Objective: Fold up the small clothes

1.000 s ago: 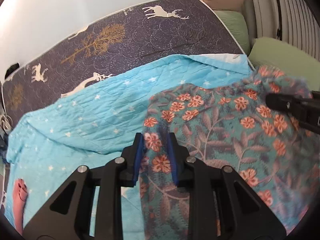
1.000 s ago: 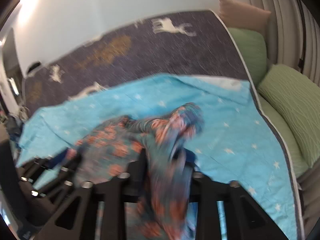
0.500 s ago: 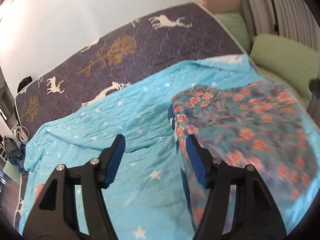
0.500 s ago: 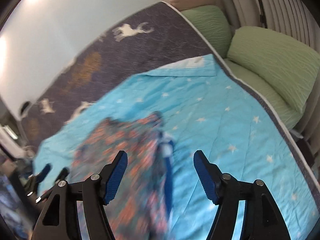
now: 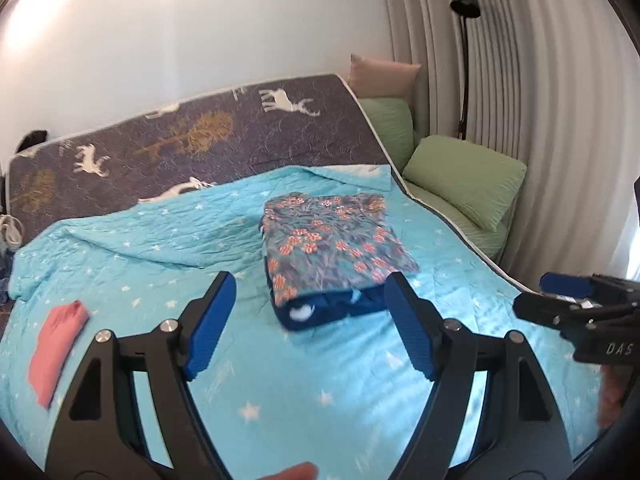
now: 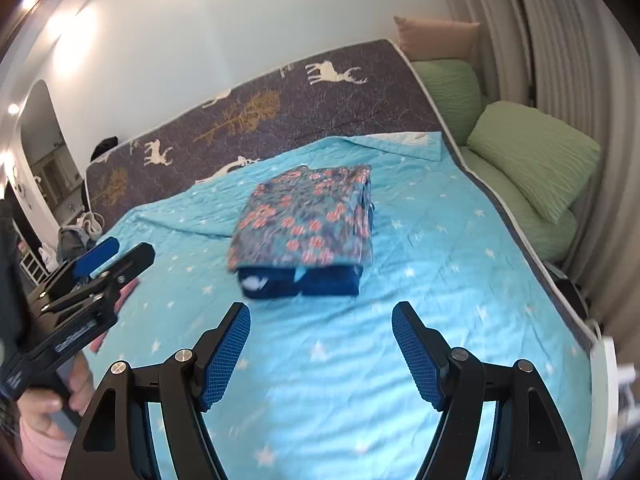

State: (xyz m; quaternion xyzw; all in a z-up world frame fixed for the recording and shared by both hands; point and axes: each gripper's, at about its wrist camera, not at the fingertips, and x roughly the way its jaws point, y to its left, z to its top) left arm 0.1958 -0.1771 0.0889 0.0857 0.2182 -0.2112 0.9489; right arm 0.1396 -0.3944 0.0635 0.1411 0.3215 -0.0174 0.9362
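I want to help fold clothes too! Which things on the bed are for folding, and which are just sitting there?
For the folding job:
- flowery garment, folded, lying on a folded dark blue garment
- pink garment, lying near the bed's left edge
- left gripper and right gripper, both open, holding nothing

Just lying about:
- blue star blanket
- green pillows
- black lamp

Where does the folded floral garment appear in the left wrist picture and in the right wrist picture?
Left wrist: the folded floral garment lies just right of centre, on the blue star blanket.
Right wrist: the garment lies at centre, slightly left.
Shared landmark: the white deer printed on the dark mattress, beyond the garment.
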